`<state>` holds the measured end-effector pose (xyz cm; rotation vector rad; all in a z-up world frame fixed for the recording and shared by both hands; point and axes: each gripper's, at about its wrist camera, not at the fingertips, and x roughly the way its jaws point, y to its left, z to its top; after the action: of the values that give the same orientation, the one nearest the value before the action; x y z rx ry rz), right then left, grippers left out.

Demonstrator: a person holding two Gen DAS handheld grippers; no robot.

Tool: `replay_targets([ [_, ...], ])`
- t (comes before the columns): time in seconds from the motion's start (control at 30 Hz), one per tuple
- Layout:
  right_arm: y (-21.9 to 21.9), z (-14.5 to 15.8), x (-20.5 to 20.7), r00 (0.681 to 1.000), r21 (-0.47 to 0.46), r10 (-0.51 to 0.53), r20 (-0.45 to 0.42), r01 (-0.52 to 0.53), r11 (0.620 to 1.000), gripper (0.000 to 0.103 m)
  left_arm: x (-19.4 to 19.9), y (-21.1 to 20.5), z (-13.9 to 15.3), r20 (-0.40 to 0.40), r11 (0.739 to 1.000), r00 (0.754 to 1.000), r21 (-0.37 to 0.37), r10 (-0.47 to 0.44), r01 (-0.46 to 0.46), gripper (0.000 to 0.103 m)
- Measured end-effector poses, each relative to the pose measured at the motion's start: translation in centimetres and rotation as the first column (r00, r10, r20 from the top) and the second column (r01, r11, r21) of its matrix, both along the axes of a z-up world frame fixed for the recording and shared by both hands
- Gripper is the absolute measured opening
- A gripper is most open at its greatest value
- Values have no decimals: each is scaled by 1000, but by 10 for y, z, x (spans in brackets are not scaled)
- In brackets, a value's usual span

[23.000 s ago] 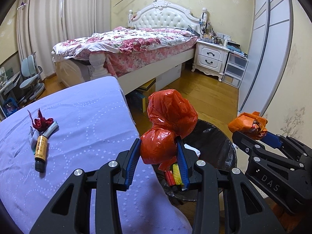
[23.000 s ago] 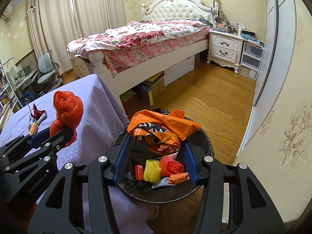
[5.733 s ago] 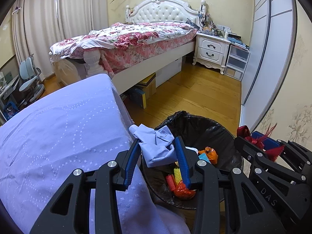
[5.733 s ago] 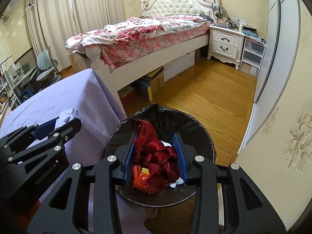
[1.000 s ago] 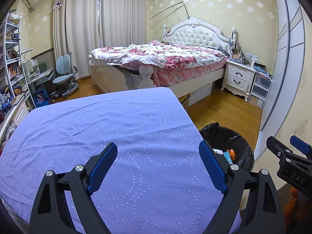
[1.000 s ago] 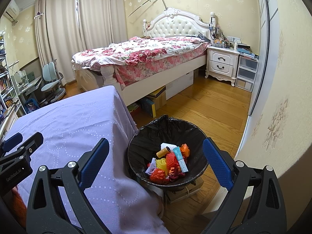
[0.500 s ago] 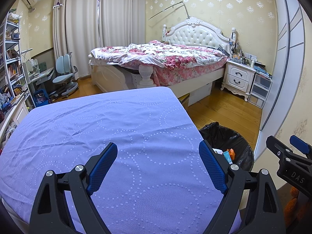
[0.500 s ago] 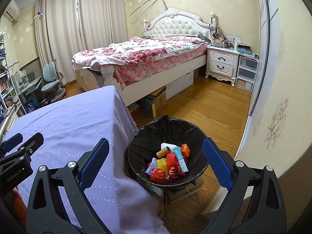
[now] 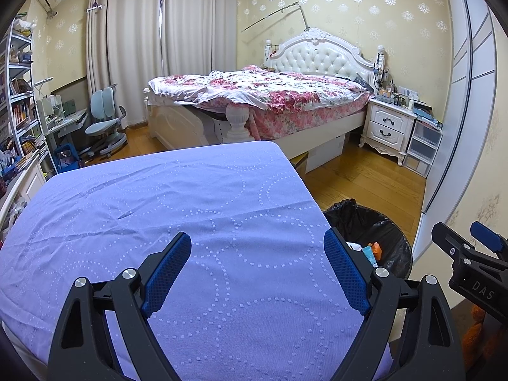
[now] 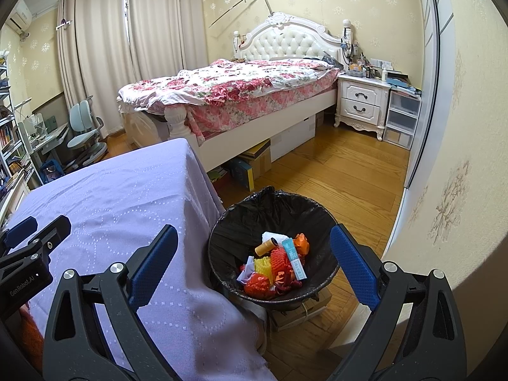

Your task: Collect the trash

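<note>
The trash bin (image 10: 273, 247), lined with a black bag, stands on the wooden floor (image 10: 349, 171) just beside the corner of the table draped in a lilac cloth (image 10: 127, 197). It appears to rest on a flat cardboard box (image 10: 301, 312). Inside lies a heap of trash: a red crumpled plastic bag (image 10: 258, 282), a yellow foam net (image 10: 263, 265) touching a red foam net (image 10: 280, 258), a teal and white tube (image 10: 293, 258), a small orange-brown bottle (image 10: 266, 246), an orange wrapper (image 10: 301, 243) and bits of white paper (image 10: 246, 274). In the left wrist view only part of the bin (image 9: 368, 235) shows past the table edge, with the tube and the orange scrap visible at its rim.

The right gripper (image 10: 250, 260) hangs above the bin and the table corner, its blue-padded jaws spread wide and holding nothing. The left gripper (image 9: 263, 270) hangs over the lilac tablecloth (image 9: 190, 209), its jaws likewise spread wide with nothing between them. Each gripper's tip shows at the edge of the other's view.

Beyond the table stands a white bed (image 10: 241, 101) with a tufted headboard and a pink floral quilt, with boxes stowed beneath it. A white nightstand (image 10: 362, 101) sits to its right, with clear plastic drawers (image 10: 401, 120) beside that. To the left are beige curtains (image 10: 127, 47), a pale blue desk chair (image 10: 84, 127) and a bookshelf (image 9: 19, 104).
</note>
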<state>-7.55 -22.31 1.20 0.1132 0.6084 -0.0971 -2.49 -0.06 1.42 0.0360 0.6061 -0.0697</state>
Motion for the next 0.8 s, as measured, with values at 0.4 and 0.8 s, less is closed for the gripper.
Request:
replay_targets([
  [0.4, 1, 0, -1, 1000, 0, -1, -1, 1, 1000, 94, -4, -6, -2, 11, 1000, 1000, 5, 0, 0, 85],
  [0.8, 1, 0, -1, 1000, -1, 1, -2, -1, 1000, 94, -4, -8, 1, 22, 1000, 1000, 21, -2, 1, 85],
])
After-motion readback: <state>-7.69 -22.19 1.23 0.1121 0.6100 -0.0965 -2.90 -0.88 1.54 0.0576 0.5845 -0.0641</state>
